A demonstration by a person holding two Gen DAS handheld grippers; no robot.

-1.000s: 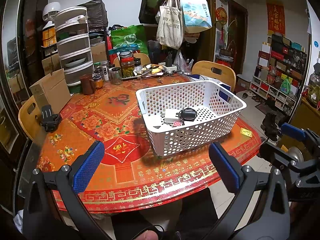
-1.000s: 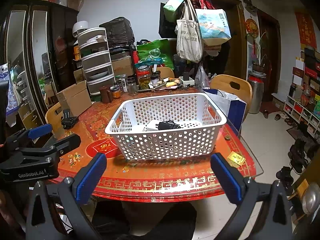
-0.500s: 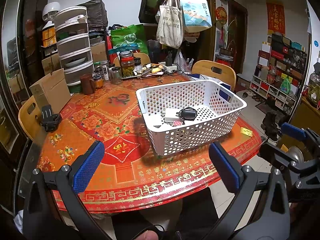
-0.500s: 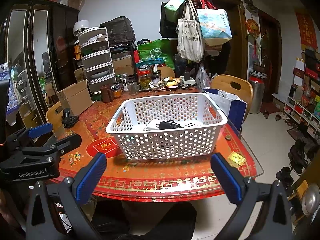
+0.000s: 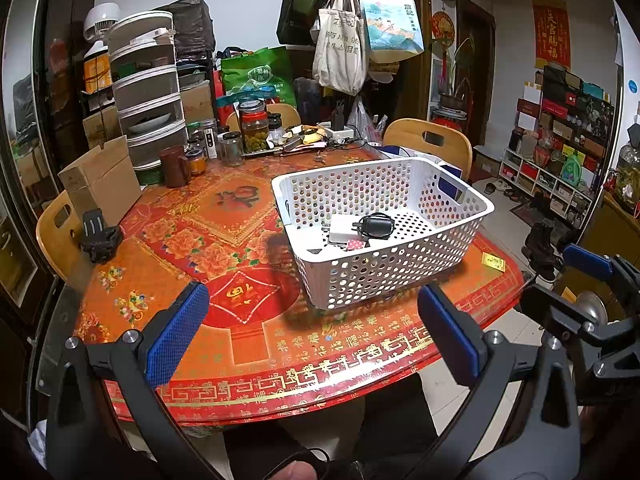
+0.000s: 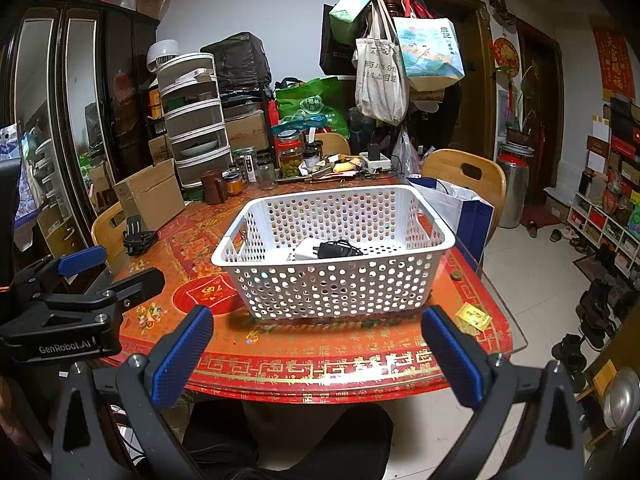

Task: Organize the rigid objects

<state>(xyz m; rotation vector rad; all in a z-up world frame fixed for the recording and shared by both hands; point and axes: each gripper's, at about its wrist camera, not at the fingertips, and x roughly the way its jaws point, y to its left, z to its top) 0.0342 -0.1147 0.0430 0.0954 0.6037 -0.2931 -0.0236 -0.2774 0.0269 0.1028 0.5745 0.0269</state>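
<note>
A white perforated basket [image 5: 400, 264] [image 6: 332, 284] stands on the red patterned round table [image 5: 224, 224] [image 6: 320, 352]. Inside it lie a black charger with cord [image 5: 376, 226] [image 6: 336, 249], a white box [image 5: 342, 227] [image 6: 306, 249] and a small red patterned item [image 5: 355, 245]. My left gripper [image 5: 312, 332] is open and empty, held back at the table's near edge. My right gripper [image 6: 318, 348] is open and empty, also at the near edge. Each gripper shows at the side of the other's view.
A black clip-like object [image 5: 98, 234] [image 6: 136, 236] and a cardboard box [image 5: 102, 184] sit at the table's left. Jars and a brown mug [image 5: 176, 166] crowd the far side. A small yellow packet [image 5: 494, 261] [image 6: 474, 316] lies right of the basket. Wooden chairs [image 5: 430, 144] surround the table.
</note>
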